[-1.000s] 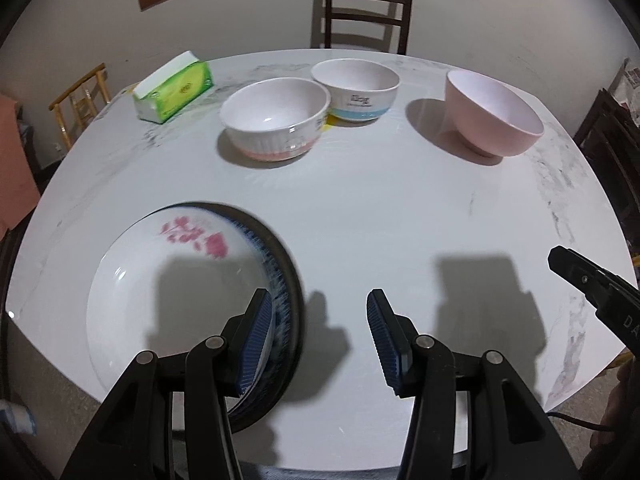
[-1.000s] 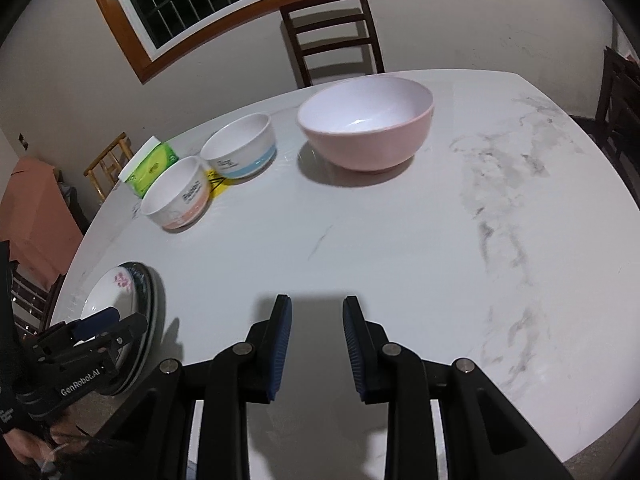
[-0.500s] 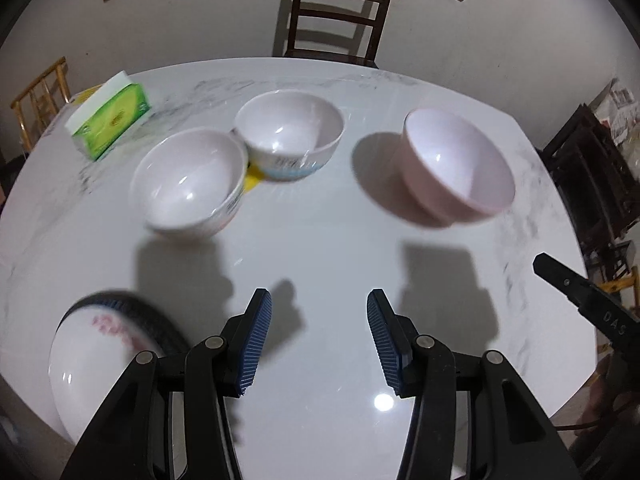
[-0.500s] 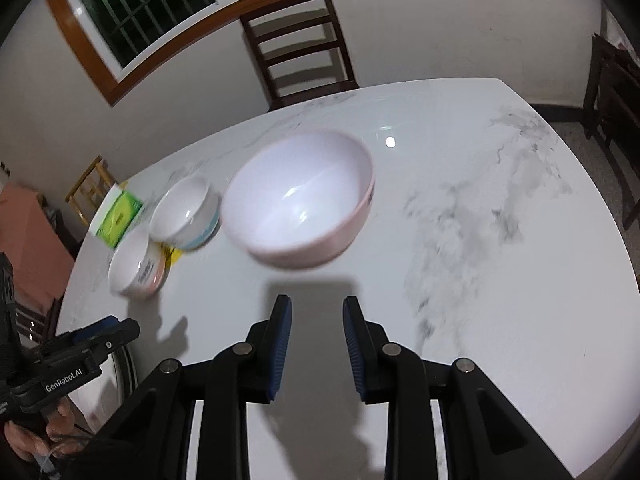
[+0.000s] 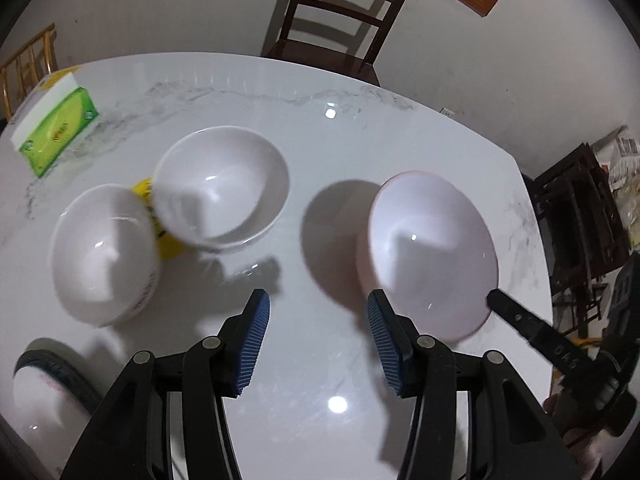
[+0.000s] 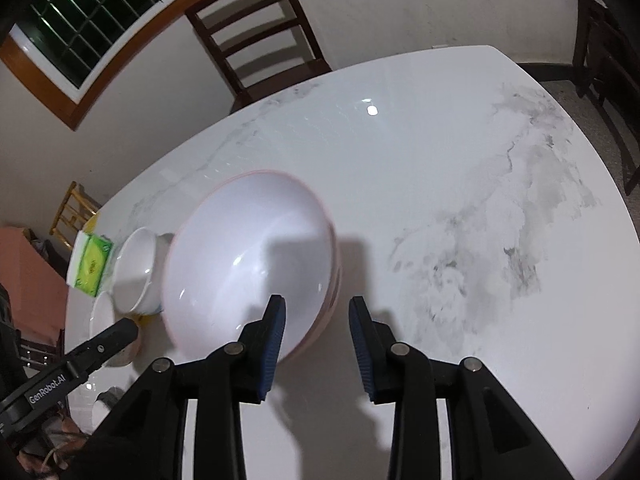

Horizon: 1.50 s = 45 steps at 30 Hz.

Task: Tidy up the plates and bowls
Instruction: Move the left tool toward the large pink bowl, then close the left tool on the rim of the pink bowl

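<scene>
As both claws swing from the stacked plates [image 5: 44, 384] toward the bowls, the right claw [image 6: 317, 344] is opening, empty, astride the pink bowl [image 6: 248, 264] rim; the left claw [image 5: 316, 344] hangs open, empty.

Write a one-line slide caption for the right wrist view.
Right gripper, jaws opening and empty, nears the rim of the pink bowl on the marble table.

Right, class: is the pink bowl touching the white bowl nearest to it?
Apart. The left wrist view shows a strip of bare, shadowed table between the pink bowl and the nearest white bowl.
</scene>
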Tool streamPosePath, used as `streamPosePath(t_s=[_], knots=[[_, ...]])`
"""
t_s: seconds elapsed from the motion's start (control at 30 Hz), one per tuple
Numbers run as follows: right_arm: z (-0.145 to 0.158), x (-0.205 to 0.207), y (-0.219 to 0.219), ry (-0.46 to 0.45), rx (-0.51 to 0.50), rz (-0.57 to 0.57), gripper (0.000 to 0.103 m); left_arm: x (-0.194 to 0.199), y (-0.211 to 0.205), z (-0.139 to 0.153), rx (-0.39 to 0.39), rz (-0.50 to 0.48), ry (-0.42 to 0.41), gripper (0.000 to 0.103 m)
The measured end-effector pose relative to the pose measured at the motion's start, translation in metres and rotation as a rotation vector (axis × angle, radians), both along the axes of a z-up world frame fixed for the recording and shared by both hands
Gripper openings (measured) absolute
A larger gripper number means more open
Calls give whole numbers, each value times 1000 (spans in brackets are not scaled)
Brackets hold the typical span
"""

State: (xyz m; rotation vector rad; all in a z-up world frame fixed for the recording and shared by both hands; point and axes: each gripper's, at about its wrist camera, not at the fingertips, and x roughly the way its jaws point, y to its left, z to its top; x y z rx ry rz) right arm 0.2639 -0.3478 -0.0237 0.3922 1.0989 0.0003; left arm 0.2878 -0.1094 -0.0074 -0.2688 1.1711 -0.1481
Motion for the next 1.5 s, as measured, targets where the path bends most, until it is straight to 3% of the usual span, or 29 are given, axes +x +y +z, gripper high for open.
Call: streamPosePath(t_s=[0.33, 0.47, 0.67, 0.8, 1.1, 1.5], knots=[[-17, 16, 1, 6, -21, 4, 33, 34, -23, -25, 27, 9, 27, 44], [-23, 18, 3, 19, -5, 6, 21, 39, -26, -33, 24, 12, 27, 35], [-24, 14, 9, 15, -11, 2, 18, 40, -35, -39, -29, -37, 34, 11], [-24, 7, 11, 23, -11, 0, 18, 34, -37, -39, -24, -50, 32, 9], [-7, -33, 32, 12, -9, 29, 17, -3, -23, -27, -23, -53, 41, 9], [5, -110, 75, 21, 4, 87, 18, -88, 18, -7, -8, -18, 43, 9]])
